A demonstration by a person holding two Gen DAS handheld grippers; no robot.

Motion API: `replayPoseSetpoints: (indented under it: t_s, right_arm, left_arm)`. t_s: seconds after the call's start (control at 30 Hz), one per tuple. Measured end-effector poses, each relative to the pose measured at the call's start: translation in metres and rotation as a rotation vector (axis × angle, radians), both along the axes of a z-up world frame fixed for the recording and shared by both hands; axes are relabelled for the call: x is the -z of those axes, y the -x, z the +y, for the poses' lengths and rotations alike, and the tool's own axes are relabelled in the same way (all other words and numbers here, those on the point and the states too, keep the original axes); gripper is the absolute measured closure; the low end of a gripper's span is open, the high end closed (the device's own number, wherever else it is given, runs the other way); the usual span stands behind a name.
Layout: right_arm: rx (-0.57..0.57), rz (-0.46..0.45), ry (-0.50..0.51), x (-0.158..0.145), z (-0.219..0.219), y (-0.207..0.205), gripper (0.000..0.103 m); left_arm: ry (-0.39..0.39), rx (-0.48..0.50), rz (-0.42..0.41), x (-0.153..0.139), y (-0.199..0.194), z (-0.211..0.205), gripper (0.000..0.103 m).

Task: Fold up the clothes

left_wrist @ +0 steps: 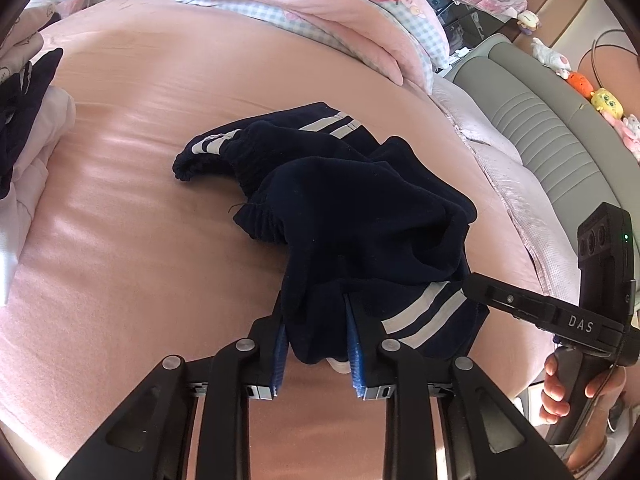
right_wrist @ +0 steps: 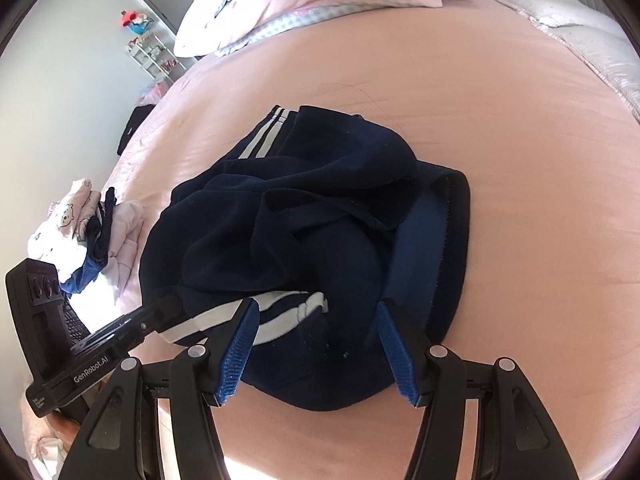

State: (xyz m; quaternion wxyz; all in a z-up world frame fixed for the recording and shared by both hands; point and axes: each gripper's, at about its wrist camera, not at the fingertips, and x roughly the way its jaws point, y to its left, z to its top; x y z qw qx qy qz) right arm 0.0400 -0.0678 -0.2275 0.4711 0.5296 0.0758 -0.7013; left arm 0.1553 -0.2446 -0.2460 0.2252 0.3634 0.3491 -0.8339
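Observation:
Dark navy trousers with white side stripes lie bunched on the pink bed sheet. My left gripper has its blue pads closed in on a fold of the trousers' near edge. In the right wrist view the same trousers lie in a heap, and my right gripper has its jaws wide apart around the near edge, with cloth between them but not pinched. The right gripper also shows in the left wrist view, touching the trousers' striped edge. The left gripper shows in the right wrist view.
A pink and checked quilt is piled at the far end of the bed. A pile of other clothes lies at the left side. A grey padded headboard with plush toys runs along the right.

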Motion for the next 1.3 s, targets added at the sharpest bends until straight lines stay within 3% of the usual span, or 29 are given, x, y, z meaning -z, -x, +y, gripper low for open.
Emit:
replayPoseSetpoints:
  t_s: [0.4, 0.57, 0.8, 0.83, 1.1, 1.3]
  right_arm:
    - [-0.079, 0.13, 0.027, -0.003, -0.032, 0.007, 0.043]
    - [-0.062, 0.142, -0.028, 0.004, -0.042, 0.007, 0.043]
    - [-0.065, 0.155, -0.012, 0.004, -0.056, -0.006, 0.043]
    - [-0.064, 0.161, -0.015, 0.004, -0.057, -0.008, 0.045]
    - [-0.044, 0.106, -0.025, 0.006, -0.05, -0.01, 0.094]
    - [-0.023, 0.112, 0.0, 0.001, -0.038, -0.011, 0.098]
  left_arm:
    - [0.022, 0.069, 0.03, -0.01, -0.003, 0.009, 0.081]
    - [0.04, 0.075, 0.019, -0.013, -0.002, 0.012, 0.081]
    - [0.048, 0.069, -0.001, -0.01, -0.001, 0.015, 0.081]
    - [0.048, 0.069, -0.004, -0.01, -0.002, 0.015, 0.081]
    - [0.067, 0.068, -0.011, -0.014, -0.002, 0.018, 0.081]
    - [0.102, 0.076, -0.03, -0.018, 0.0, 0.023, 0.081]
